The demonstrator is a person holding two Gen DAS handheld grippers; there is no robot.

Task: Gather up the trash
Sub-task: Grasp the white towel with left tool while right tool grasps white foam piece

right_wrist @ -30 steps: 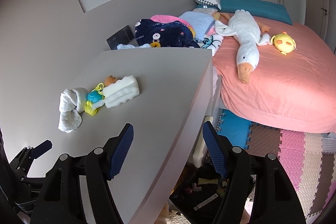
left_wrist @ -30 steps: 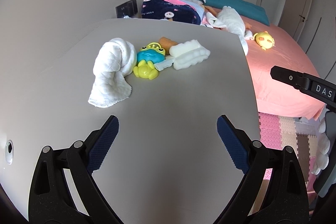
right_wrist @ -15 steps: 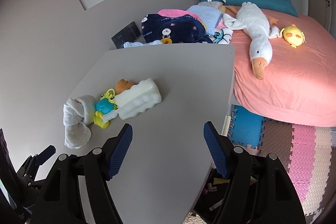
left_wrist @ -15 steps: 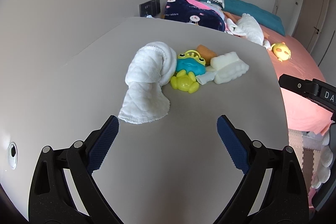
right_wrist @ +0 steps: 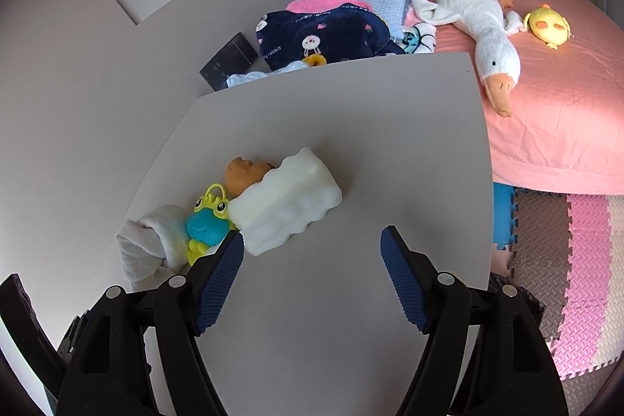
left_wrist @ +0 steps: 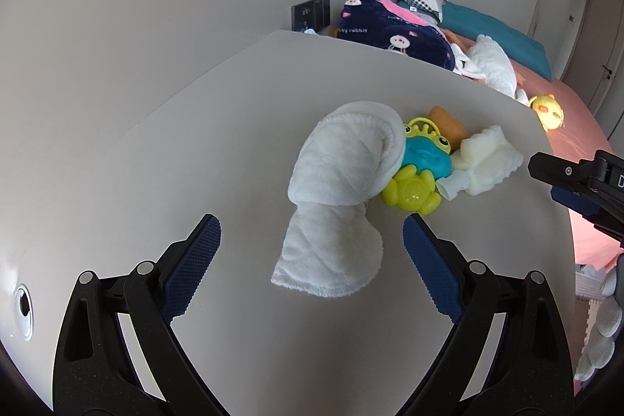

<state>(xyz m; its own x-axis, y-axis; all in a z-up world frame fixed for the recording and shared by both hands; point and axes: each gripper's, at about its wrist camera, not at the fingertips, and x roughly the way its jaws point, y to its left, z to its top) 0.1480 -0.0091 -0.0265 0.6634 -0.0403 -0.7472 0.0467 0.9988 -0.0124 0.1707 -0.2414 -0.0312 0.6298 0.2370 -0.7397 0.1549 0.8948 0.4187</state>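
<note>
A pile lies on the grey table [left_wrist: 273,338]: a crumpled white cloth [left_wrist: 343,174], a blue and yellow frog toy [left_wrist: 421,170], an orange sponge piece [left_wrist: 444,119] and a white wavy foam block [left_wrist: 487,162]. My left gripper [left_wrist: 312,256] is open, the cloth's lower end between its fingers. In the right wrist view the foam block [right_wrist: 284,201], frog toy [right_wrist: 206,225], orange piece [right_wrist: 243,170] and cloth [right_wrist: 148,240] lie left of centre. My right gripper [right_wrist: 312,268] is open and empty, its left finger just in front of the foam block.
A pink bed [right_wrist: 553,96] with a white goose plush [right_wrist: 479,22], a yellow plush [right_wrist: 546,26] and a navy blanket [right_wrist: 319,38] lies beyond the table. Foam floor mats [right_wrist: 577,260] lie right of the table edge [right_wrist: 489,221]. A dark wall panel [right_wrist: 228,61] is behind.
Both grippers have moved closer to the pile. The left gripper now has the cloth's end between its open fingers; the right gripper's left finger is near the foam block.
</note>
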